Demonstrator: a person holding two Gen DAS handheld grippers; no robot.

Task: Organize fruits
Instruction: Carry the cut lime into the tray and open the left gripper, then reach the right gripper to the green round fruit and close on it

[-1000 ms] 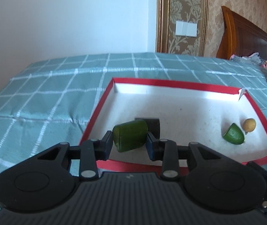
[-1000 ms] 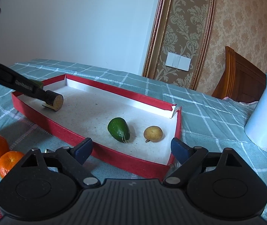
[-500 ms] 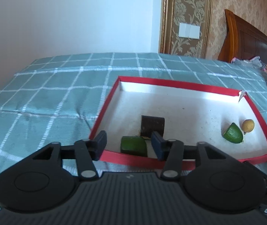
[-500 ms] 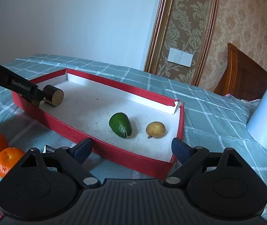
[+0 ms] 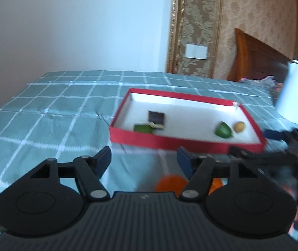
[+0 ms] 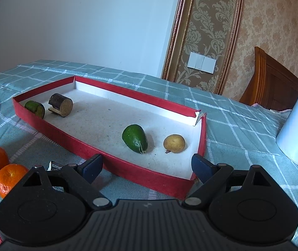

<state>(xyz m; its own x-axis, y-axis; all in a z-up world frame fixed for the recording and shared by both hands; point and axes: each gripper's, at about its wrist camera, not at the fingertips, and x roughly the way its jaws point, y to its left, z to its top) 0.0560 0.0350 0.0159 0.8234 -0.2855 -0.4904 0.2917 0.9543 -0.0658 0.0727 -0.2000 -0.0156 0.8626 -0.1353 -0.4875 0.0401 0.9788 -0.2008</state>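
While the left tongs [image 5: 143, 160] are opening with nothing between them, a green fruit piece [image 6: 35, 109] lies inside the red tray [image 6: 115, 166], in its corner close beside the wooden log piece [image 6: 61, 105]. An avocado [image 6: 134, 138] and a small yellow fruit [image 6: 174, 143] rest near the opposite corner of the tray. Two oranges [image 6: 1, 172] wait outside the tray on the surface, probably next. The right tongs [image 6: 146, 167] hover spread wide and empty before the tray.
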